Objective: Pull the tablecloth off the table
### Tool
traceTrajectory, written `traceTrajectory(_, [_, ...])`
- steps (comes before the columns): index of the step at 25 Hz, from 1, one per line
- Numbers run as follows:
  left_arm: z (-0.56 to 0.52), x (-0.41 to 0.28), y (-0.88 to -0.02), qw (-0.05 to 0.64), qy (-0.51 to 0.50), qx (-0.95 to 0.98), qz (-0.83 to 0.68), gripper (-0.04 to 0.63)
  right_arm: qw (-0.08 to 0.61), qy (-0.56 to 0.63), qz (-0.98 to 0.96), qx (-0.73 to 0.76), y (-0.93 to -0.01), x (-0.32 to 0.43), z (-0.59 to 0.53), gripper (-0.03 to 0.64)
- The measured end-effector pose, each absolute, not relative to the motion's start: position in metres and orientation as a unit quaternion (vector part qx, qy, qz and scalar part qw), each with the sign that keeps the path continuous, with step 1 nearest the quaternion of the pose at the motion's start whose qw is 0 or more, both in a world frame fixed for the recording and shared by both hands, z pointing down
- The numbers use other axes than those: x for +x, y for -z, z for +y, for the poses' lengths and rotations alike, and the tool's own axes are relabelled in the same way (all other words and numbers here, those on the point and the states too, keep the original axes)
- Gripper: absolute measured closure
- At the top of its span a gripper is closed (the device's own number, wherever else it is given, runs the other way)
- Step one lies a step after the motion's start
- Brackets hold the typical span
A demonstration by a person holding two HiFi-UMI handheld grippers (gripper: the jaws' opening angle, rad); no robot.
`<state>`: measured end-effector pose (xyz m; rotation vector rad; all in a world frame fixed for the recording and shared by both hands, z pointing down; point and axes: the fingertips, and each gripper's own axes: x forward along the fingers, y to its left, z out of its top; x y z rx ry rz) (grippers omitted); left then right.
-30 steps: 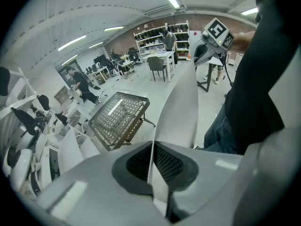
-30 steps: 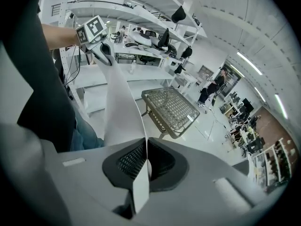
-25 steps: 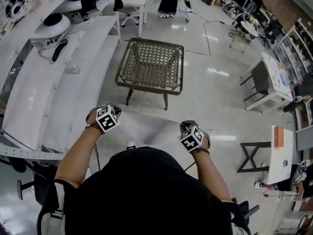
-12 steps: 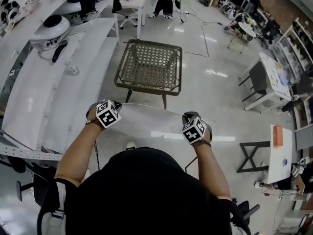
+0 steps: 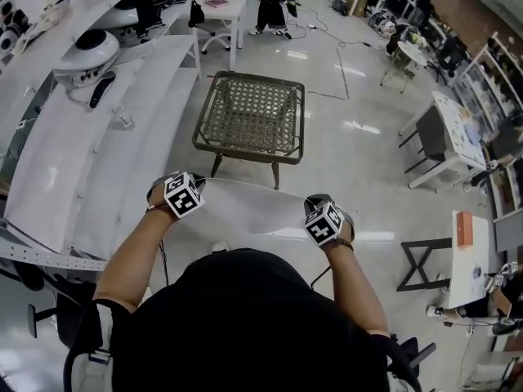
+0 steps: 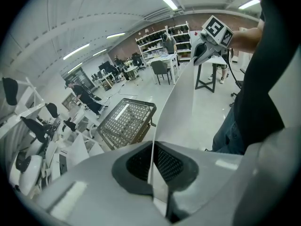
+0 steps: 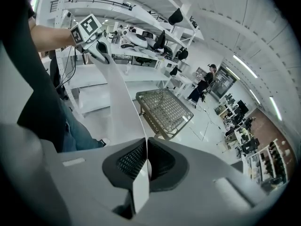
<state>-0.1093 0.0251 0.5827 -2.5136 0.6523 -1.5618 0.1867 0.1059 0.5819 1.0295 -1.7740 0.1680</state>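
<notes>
Tablecloth (image 5: 245, 209): there is one, a plain white sheet, and it is off the wicker table (image 5: 245, 149). It hangs in the air on your side of that table. Its long axis runs side to side across your front, roughly parallel to the table's near rim. The held edge faces the table and the rest of the sheet falls back toward your body.

In the left gripper view the two mesh pads (image 6: 167, 163) are pressed together on a thin fold of the cloth. From there the sheet runs in one taut band across to your other hand. In the right gripper view the pads (image 7: 129, 160) are clenched the same way on the opposite end, with a short tag of cloth sticking out behind them.

That makes two grips on one cloth. The left gripper (image 5: 189, 188) is at the end level with the table's left side. The right gripper (image 5: 317, 209) is at the end just past the table's right side.

Both grippers tilt forward and down toward the table, with the marker cubes uppermost. Both of your bare forearms reach out from your torso, spread apart to the width of the sheet.

The wicker table is the only one of its kind here, and its woven top is bare.
</notes>
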Motion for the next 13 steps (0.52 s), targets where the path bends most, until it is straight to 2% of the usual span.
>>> traceTrajectory(13, [0.024, -0.099, -0.581, 0.065, 0.512, -0.831, 0.207, 0.592, 0.514, -0.078, -0.74, 0.427, -0.584, 0.197, 0.106, 0.584])
